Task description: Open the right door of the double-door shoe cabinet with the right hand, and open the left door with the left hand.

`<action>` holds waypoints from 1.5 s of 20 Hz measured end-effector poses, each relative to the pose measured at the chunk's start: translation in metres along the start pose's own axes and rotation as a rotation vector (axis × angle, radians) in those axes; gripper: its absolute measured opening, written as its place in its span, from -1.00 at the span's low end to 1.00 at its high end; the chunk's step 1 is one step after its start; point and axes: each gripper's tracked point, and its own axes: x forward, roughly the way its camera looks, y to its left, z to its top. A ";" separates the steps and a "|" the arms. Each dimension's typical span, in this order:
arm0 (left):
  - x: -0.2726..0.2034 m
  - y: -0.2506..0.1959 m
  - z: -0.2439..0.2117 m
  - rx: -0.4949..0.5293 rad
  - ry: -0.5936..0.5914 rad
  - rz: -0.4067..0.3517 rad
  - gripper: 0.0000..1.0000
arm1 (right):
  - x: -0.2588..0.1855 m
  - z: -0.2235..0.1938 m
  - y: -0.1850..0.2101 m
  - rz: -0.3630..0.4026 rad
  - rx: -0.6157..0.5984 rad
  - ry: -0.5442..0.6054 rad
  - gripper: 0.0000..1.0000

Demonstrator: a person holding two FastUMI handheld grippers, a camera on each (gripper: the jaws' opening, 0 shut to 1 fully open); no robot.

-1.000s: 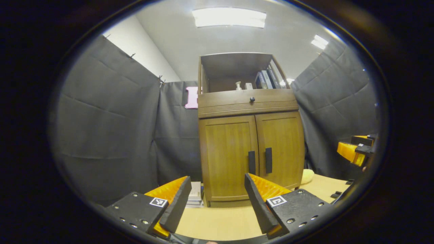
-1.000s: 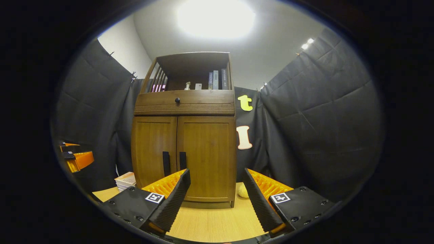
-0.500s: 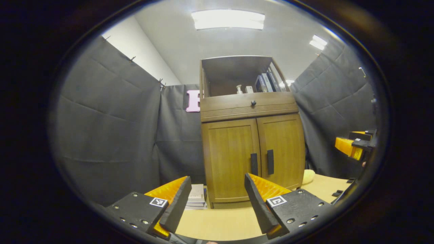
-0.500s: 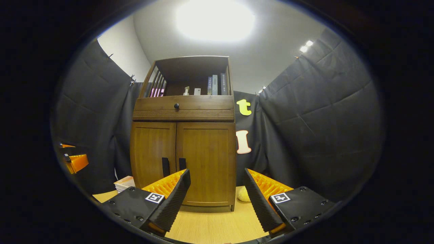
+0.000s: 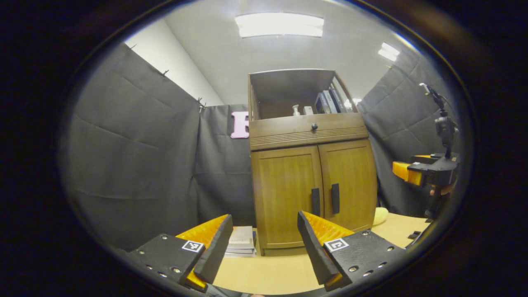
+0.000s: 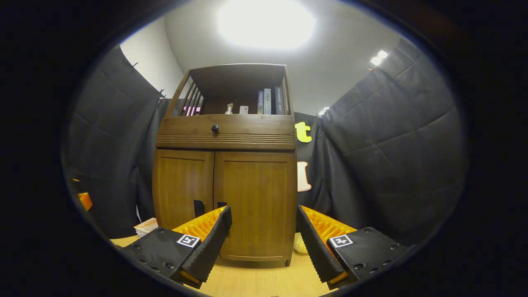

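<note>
At the back of the table: the shoe cabinet [image 6: 225, 198] stands upright on the table [image 6: 255, 280] against the cloth wall, both doors shut
Right door: right door [image 6: 255, 202] fills the middle of the right gripper view; its dark upright handle [image 5: 335, 198] sits at the inner edge, just beside the centre seam
Left door: left door [image 5: 284, 194] carries a matching handle [image 5: 315, 201] on the other side of the seam; the two handles are close together but apart
Right gripper: right gripper [image 6: 262, 231] has its fingers spread wide with nothing between them, well short of the door; it also shows far off at the right of the left gripper view [image 5: 408, 173]
Left gripper: left gripper [image 5: 264, 239] has its fingers wide apart and holds nothing, short of the cabinet
How it will handle: stiff wooden panels on hinges, likely light to swing; the cabinet looks heavy enough to stay put, though a hard tug might shift it
Where to take hold: each handle is a narrow bar, so pinch it across its width at mid-height, then pull outward in an arc away from the seam
Risk: smooth handles may slip from a shallow pinch; the neighbouring handle leaves little room for a finger
Nearby: books [image 5: 241, 241] lie stacked left of the cabinet, and a pale soft lump [image 5: 381, 214] sits to its right
</note>
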 end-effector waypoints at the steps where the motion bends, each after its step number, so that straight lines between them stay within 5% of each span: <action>1: 0.003 0.004 -0.002 -0.001 0.004 0.010 0.79 | 0.012 0.000 0.006 0.009 0.002 -0.002 0.95; 10: 0.033 0.046 -0.012 0.010 0.029 0.093 0.80 | 0.090 -0.019 0.049 0.070 0.027 0.015 0.96; 30: 0.088 0.044 -0.035 0.050 0.075 0.160 0.79 | 0.195 -0.132 0.101 0.179 0.060 0.226 0.96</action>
